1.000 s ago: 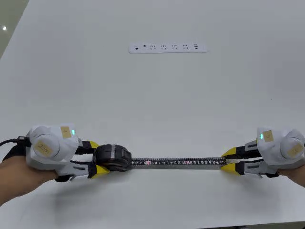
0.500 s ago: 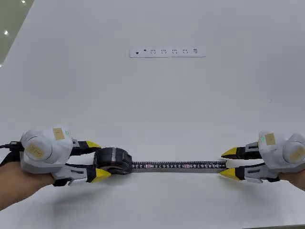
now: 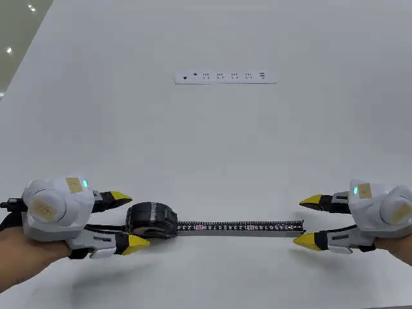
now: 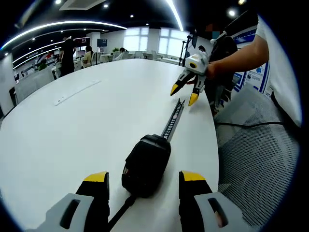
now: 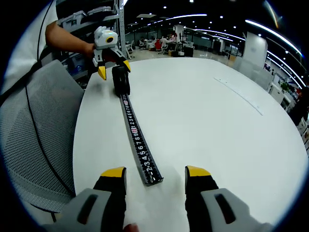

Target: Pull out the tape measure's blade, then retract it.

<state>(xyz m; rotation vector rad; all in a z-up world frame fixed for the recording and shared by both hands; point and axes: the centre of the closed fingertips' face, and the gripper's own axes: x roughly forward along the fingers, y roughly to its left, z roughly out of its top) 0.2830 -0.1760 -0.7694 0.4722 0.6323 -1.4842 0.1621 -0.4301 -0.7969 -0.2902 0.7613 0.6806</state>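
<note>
The black tape measure case (image 3: 152, 219) rests on the white table (image 3: 212, 148), its blade (image 3: 241, 226) drawn out to the right and lying flat. My left gripper (image 3: 129, 219) stands open around the case's left end, jaws apart from it. My right gripper (image 3: 300, 222) is open too, with the blade's tip lying free between its yellow fingertips. The left gripper view has the case (image 4: 146, 164) just ahead of that gripper (image 4: 145, 177). From the right gripper view, the blade (image 5: 136, 137) ends at a hook (image 5: 153, 180) between the jaws of the right gripper (image 5: 156, 171).
A white power strip (image 3: 225, 77) lies at the far middle of the table. The table's front edge runs just below the grippers. A grey mesh chair (image 5: 34, 130) stands beside the table, and the same chair (image 4: 251, 159) fills the right of the left gripper view.
Both grippers have opened: the left let go of the case, the right let go of the blade's tip. The blade stays extended on the table.
</note>
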